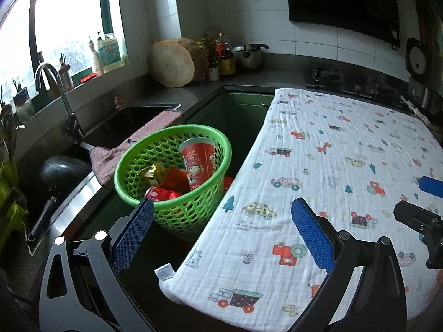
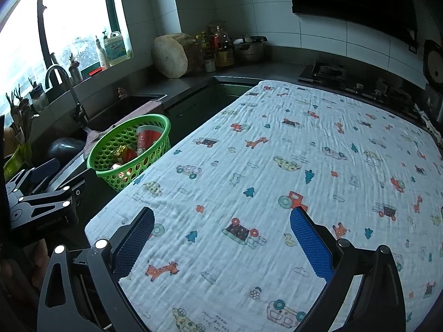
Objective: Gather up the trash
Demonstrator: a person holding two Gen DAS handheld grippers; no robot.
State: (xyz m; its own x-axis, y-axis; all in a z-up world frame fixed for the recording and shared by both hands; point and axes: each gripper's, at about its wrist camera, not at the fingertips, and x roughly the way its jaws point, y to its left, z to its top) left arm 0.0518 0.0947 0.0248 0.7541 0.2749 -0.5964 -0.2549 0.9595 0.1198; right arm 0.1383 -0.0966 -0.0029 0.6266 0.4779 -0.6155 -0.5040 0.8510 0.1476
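Trash sits in basket [image 1: 173, 171]: cup [image 1: 198, 163] upright, wrappers [image 1: 163, 182] beside it. Basket just left of cloth [image 1: 332, 166], within reach for drops. Left gripper [image 1: 221, 227] and right gripper [image 2: 221, 238] both spread wide, empty. Cloth bare, collection looks done.

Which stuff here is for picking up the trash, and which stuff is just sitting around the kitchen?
For the job:
green basket
red cup in it
gold wrapper and red wrappers in it
left gripper and right gripper, both open and empty

Just sitting around:
cloth
tap
pot
bottles
wok
stove
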